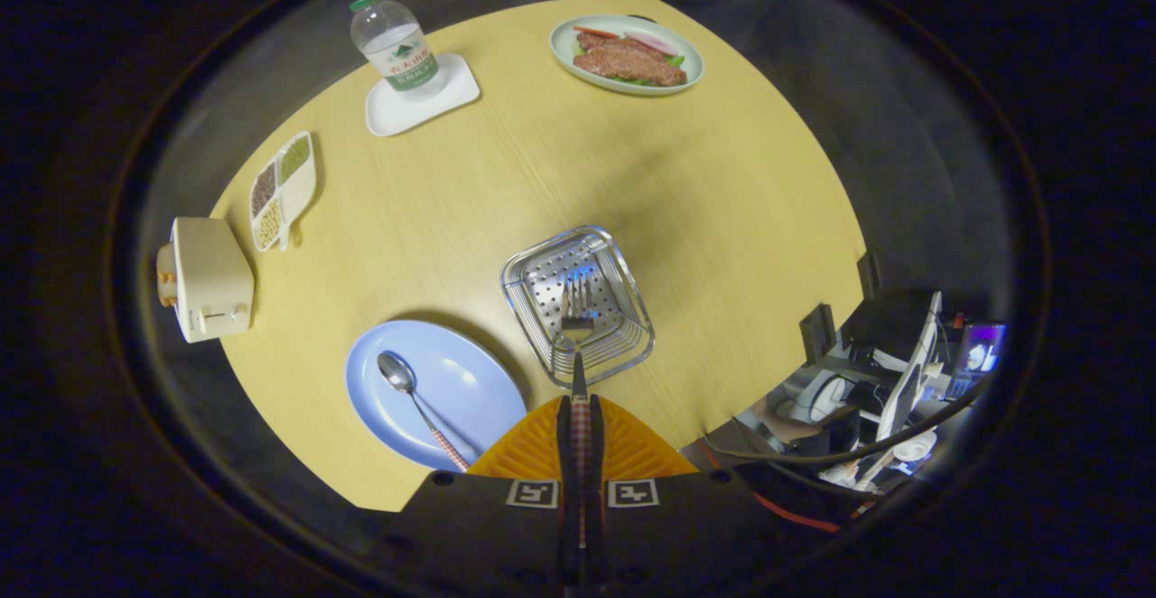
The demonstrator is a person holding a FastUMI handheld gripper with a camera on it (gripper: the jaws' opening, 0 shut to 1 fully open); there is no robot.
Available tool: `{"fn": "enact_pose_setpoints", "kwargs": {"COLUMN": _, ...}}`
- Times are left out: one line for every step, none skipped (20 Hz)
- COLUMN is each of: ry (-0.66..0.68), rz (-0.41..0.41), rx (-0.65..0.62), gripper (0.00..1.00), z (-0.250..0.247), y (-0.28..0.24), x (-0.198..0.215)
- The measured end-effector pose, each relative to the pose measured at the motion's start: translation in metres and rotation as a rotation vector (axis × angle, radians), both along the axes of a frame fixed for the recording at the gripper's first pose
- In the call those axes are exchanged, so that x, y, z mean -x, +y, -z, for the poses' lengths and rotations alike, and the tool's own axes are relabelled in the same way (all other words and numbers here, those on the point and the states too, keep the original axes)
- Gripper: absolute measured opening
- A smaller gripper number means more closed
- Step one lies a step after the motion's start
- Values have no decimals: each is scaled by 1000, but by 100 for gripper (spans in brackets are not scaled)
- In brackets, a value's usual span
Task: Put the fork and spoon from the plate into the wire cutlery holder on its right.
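Gripper view: the tool [579, 399] is clenched on the fork [576, 322] by its checked handle, tines hanging over the wire cutlery holder [623, 345]. The fork looks stiff, light and probably slick, so the grip on the handle suits it. Left of the holder, the spoon [411, 390] lies on the blue plate [470, 372]; its patterned handle seems the best hold.

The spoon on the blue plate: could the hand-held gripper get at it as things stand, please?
Probably not yet: the hand-held gripper is shut on the fork over the wire holder. Otherwise the spoon lies unobstructed.
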State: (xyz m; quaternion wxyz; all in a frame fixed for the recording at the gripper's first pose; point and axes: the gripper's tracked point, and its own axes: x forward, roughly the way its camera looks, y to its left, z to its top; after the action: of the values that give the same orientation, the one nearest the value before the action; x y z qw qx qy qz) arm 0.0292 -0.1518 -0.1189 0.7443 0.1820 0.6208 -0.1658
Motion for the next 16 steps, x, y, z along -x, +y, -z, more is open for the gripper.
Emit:
{"fn": "enact_pose_setpoints", "kwargs": {"ry": 15, "rz": -10, "rx": -4, "gripper": 7, "z": 4, "y": -4, "x": -4}}
{"fn": "enact_pose_setpoints", "kwargs": {"ry": 30, "rz": -21, "rx": -11, "gripper": 7, "z": 9, "y": -7, "x": -7}}
{"fn": "enact_pose_setpoints", "kwargs": {"ry": 47, "rz": -38, "rx": -24, "gripper": 7, "z": 13, "y": -8, "x": -8}}
{"fn": "enact_pose_setpoints", "kwargs": {"ry": 59, "rz": -53, "rx": -28, "gripper": 8, "z": 16, "y": -9, "x": -10}}
{"fn": "enact_pose_setpoints", "kwargs": {"ry": 72, "rz": -64, "rx": -33, "gripper": 9, "z": 19, "y": -10, "x": -11}}
{"fn": "enact_pose_setpoints", "kwargs": {"ry": 82, "rz": -81, "rx": -44, "gripper": 9, "z": 23, "y": -10, "x": -13}}
{"fn": "enact_pose_setpoints", "kwargs": {"ry": 90, "rz": -99, "rx": -51, "gripper": 9, "z": 24, "y": -9, "x": -13}}
{"fn": "enact_pose_setpoints", "kwargs": {"ry": 97, "rz": -113, "rx": -49, "gripper": 10, "z": 25, "y": -10, "x": -14}}
{"fn": "enact_pose_setpoints", "kwargs": {"ry": 101, "rz": -118, "rx": -41, "gripper": 11, "z": 26, "y": -12, "x": -14}}
{"fn": "enact_pose_setpoints", "kwargs": {"ry": 97, "rz": -121, "rx": -41, "gripper": 14, "z": 25, "y": -12, "x": -15}}
{"fn": "enact_pose_setpoints", "kwargs": {"ry": 94, "rz": -123, "rx": -50, "gripper": 16, "z": 20, "y": -8, "x": -13}}
{"fn": "enact_pose_setpoints", "kwargs": {"ry": 82, "rz": -118, "rx": -48, "gripper": 32, "z": 21, "y": -9, "x": -15}}
{"fn": "enact_pose_setpoints", "kwargs": {"ry": 65, "rz": -106, "rx": -51, "gripper": 49, "z": 18, "y": -8, "x": -15}}
{"fn": "enact_pose_setpoints", "kwargs": {"ry": 50, "rz": -94, "rx": -54, "gripper": 65, "z": 15, "y": -6, "x": -14}}
{"fn": "enact_pose_setpoints", "kwargs": {"ry": 31, "rz": -85, "rx": -55, "gripper": 82, "z": 16, "y": -3, "x": -13}}
{"fn": "enact_pose_setpoints", "kwargs": {"ry": 15, "rz": -78, "rx": -56, "gripper": 98, "z": 8, "y": -1, "x": -10}}
